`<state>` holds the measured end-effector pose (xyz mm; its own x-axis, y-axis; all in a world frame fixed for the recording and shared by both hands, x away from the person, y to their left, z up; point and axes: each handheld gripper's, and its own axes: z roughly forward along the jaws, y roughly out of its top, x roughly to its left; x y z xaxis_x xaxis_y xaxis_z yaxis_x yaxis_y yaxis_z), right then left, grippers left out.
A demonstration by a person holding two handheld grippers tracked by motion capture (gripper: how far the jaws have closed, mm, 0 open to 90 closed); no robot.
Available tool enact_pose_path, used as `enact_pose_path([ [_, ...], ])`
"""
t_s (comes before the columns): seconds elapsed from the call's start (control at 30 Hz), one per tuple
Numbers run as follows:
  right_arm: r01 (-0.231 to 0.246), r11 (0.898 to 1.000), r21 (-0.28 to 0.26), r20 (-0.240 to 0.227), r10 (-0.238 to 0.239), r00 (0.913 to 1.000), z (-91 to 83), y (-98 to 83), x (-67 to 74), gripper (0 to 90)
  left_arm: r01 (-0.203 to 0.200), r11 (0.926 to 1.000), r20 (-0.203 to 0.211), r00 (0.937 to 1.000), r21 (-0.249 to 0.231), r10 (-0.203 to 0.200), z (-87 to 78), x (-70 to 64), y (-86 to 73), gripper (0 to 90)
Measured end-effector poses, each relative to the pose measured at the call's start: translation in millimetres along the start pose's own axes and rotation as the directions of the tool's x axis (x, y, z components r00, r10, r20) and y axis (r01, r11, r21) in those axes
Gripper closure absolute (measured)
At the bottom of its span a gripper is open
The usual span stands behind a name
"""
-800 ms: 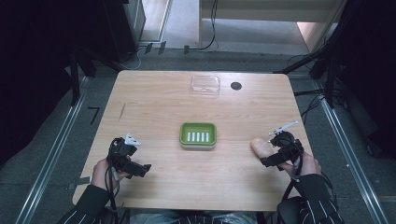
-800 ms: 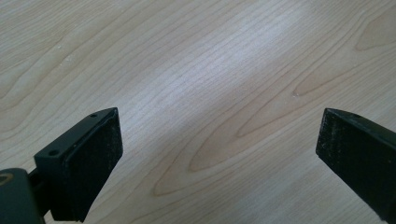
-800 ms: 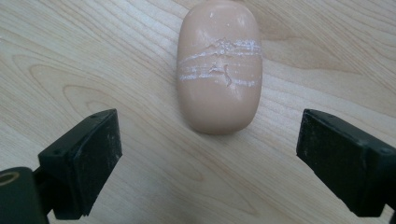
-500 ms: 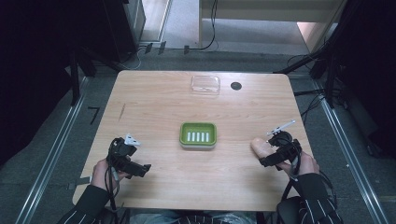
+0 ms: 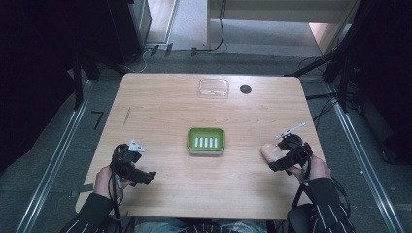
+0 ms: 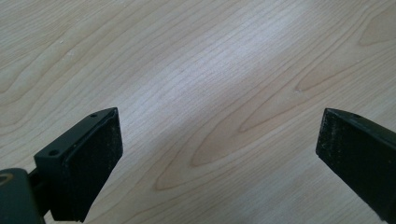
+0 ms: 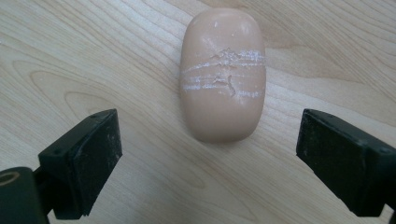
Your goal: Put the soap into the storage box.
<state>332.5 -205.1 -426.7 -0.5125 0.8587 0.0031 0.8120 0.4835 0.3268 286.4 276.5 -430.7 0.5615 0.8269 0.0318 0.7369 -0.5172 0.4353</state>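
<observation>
Closing in on the soap [image 7: 222,74] — your right gripper [image 5: 281,161] has edged nearer | jaws wide, gripping nothing | soap lies on the worktop [image 5: 160,111], right of the green dish [image 5: 206,140] | grasp not yet made — left gripper [image 5: 138,170] open, idle.

black two-jaw left claw [image 5: 145,176] and right claw [image 5: 275,167], trailing black cables, dark sleeves with thin white pinstripes.

In the high view my right gripper [image 5: 287,156] covers the soap bar's [image 5: 268,152] near end; my sleeves are cut off at the bottom edge.
</observation>
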Motion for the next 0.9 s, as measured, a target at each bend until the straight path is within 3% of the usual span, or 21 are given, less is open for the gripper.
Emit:
enact_pose_path([
  [0.2,-0.01,1.0,0.005,-0.006,0.01,0.9999,0.3,3.8,-2.3,7.7,-0.001,1.0,0.002,1.0,-0.001,0.001,1.1,-0.6,1.1,1.3],
  [0.9,0.026,0.998,0.054,-0.031,-0.024,0.9992,13.3,24.6,-1.0,8.0,-0.012,0.9999,0.005,0.9999,0.003,0.012,1.3,-0.7,1.6,1.3],
])
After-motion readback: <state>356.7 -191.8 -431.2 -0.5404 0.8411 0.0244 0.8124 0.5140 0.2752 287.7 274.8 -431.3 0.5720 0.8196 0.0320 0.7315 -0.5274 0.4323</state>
